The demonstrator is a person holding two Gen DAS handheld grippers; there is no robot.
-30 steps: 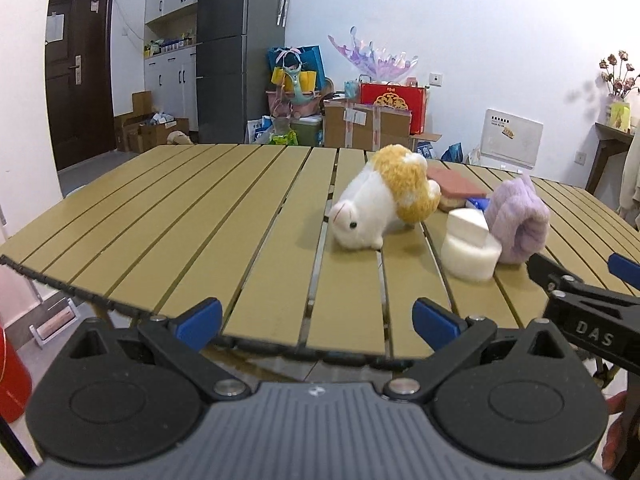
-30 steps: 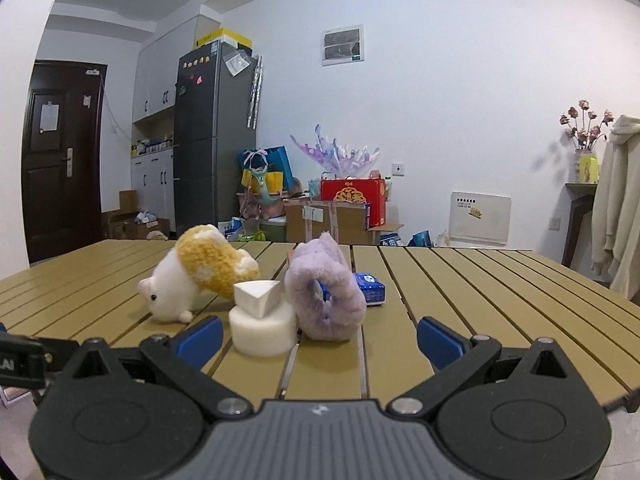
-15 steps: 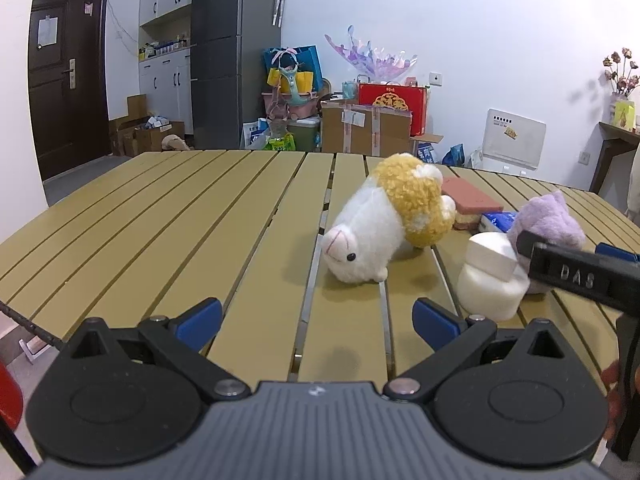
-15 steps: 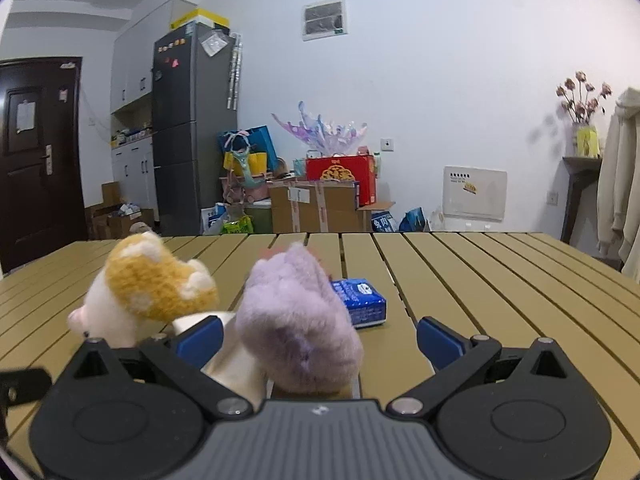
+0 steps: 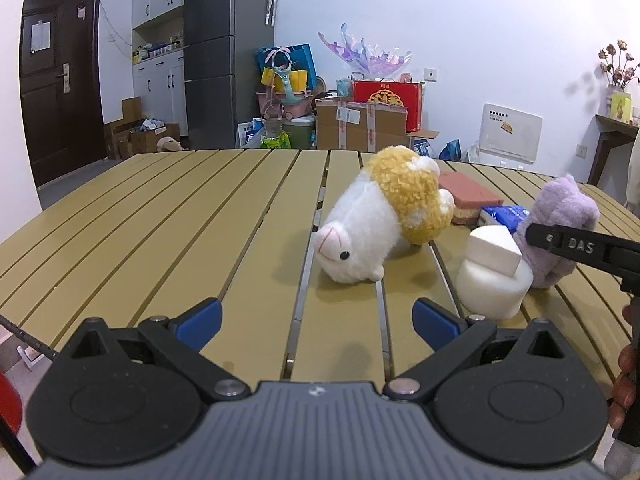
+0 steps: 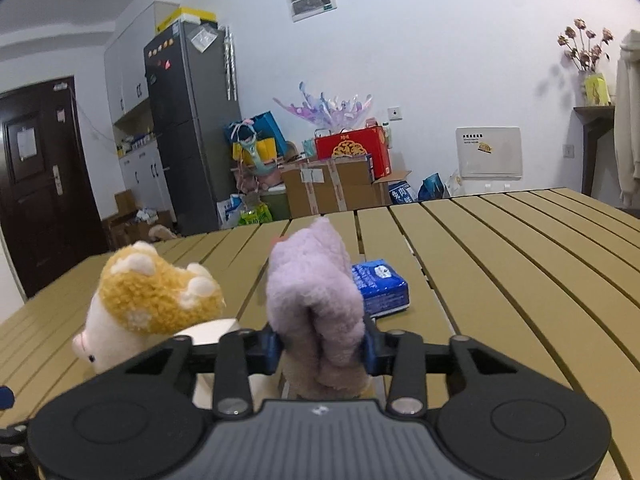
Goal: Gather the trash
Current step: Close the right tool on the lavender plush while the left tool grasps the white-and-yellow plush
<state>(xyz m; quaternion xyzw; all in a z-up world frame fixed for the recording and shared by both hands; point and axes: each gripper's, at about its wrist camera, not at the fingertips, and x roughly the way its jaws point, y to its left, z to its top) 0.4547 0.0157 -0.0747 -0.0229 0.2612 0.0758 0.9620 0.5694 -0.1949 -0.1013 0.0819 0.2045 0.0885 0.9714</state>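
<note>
Closing right gripper [image 6: 323,350] jaws squeeze the soft lilac plush toy [image 6: 316,300] low on its body | toy stands on the slatted tan table [image 6: 520,264], light, compressible, unlikely to slip or break | left gripper [image 5: 316,316] spread apart, empty, near the white-and-yellow plush animal [image 5: 384,220].

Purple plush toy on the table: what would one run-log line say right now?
right gripper: closing on purple plush toy | left gripper: open, empty | toy: on slatted table, beside white foam block
</note>
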